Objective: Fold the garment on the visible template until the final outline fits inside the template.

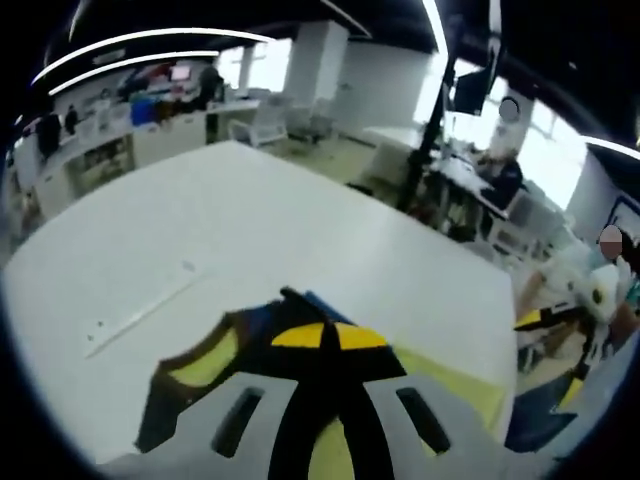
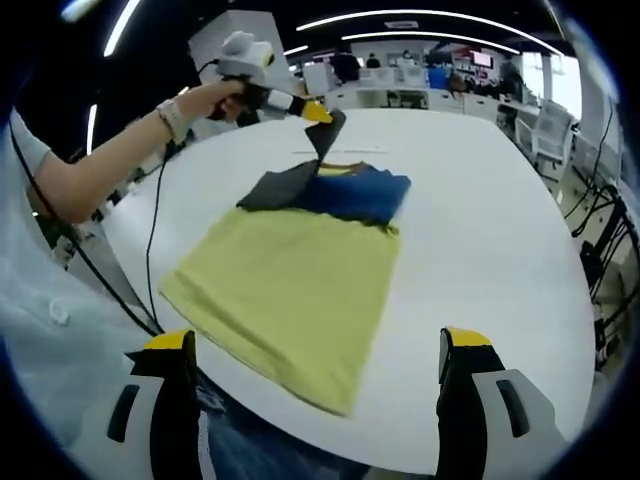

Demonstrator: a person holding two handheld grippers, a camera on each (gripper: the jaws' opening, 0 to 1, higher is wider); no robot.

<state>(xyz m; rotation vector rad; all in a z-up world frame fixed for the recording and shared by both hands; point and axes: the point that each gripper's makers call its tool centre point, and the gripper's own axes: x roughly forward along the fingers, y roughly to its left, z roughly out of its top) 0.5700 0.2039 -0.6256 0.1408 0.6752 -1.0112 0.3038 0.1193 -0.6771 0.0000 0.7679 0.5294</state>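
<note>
garment's [image 2: 300,270] near hem blurred, template hidden beneath it

No text, label, brand, number or sign can be read in the left gripper view or the right gripper view; distant screens and wall panels are too blurred to make out

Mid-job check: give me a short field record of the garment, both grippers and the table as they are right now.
garment: yellow, blue and dark grey shirt, yellow body spread flat, blue part folded at the far end
lifted part: dark grey sleeve raised off the table
left gripper: held in the person's hand, shut on the sleeve
right gripper: open, holding nothing, at the near table edge
surface: white table
template: cannot tell any outline
</note>
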